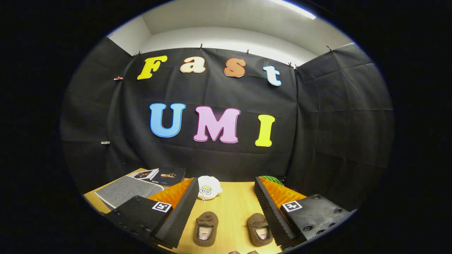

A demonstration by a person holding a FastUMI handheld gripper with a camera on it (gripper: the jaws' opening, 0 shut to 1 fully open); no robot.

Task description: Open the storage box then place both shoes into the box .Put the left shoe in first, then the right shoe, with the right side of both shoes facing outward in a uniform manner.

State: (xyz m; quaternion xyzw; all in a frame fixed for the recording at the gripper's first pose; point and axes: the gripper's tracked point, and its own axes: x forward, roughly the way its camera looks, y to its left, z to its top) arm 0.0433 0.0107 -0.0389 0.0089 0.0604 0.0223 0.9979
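We held gripper [226, 215] fingers wide, nothing gripped; both shoes [206, 228] between them (toes at 12 o'clock). Storage box [129, 192] at 10 o'clock, unopened, we judged; opening came first.

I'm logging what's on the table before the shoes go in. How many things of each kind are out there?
Brown shoes: 2, one and the other, lying between the open tongs
White plush toy: 1
Grey fabric storage box: 1
Booklets: 2, light and dark
Green object, partly hidden: 1
Total: 7
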